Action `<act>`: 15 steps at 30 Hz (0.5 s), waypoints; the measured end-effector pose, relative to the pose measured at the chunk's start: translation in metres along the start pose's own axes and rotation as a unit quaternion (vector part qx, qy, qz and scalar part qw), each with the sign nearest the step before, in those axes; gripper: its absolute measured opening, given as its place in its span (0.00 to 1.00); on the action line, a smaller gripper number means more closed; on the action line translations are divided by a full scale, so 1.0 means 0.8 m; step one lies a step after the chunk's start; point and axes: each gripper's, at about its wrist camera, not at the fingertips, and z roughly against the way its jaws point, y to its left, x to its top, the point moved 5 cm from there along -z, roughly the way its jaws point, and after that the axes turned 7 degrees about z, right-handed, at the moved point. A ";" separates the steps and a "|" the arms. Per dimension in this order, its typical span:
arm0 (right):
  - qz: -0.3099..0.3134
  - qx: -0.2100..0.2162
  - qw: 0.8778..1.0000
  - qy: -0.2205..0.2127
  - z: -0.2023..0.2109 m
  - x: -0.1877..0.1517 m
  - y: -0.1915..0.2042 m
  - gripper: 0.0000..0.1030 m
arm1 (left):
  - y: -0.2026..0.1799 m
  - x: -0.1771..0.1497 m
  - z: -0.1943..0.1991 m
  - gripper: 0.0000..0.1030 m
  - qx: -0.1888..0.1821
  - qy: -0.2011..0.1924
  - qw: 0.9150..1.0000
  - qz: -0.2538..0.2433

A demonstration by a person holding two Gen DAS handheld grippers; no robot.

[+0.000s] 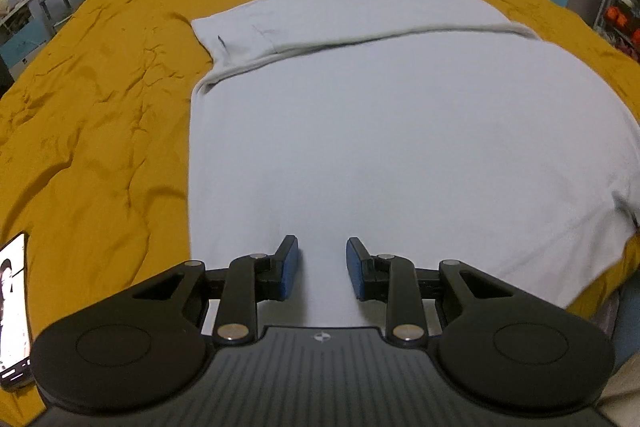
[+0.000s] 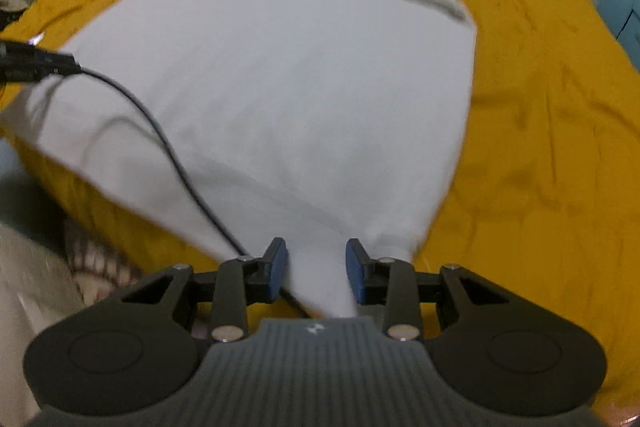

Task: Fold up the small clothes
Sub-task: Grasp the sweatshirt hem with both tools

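Note:
A pale white T-shirt [image 1: 380, 131] lies flat on the mustard bedspread, collar at the far end, with a folded edge running across it below the collar. My left gripper [image 1: 322, 267] hovers over the shirt's near part with its blue pads apart, and nothing is pinched between them. In the right wrist view the same shirt [image 2: 300, 75] narrows to a near corner that rises between the fingers of my right gripper [image 2: 316, 269]. Those jaws stand apart, and a gap shows beside the left pad, so the cloth is not pressed.
The mustard bedspread [image 1: 100, 115] is wrinkled to the left of the shirt. A phone [image 1: 12, 307] lies at its near left corner. A black cable [image 2: 160, 131] crosses the shirt from a plug at the left. The bed's edge [image 2: 80, 195] drops off at the lower left. Cabinets and chairs ring the bed.

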 end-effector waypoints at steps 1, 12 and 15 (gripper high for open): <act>0.001 -0.002 1.000 0.005 0.000 -0.010 0.001 0.28 | -0.001 -0.004 0.003 0.33 0.002 0.000 1.000 -0.005; 0.116 -0.040 0.992 -0.028 0.043 -0.014 0.028 0.39 | -0.048 -0.039 0.062 0.53 0.035 -0.044 0.980 -0.192; 0.146 -0.049 0.987 -0.032 0.053 -0.013 0.035 0.47 | -0.066 -0.061 0.069 0.67 0.038 -0.056 0.965 -0.255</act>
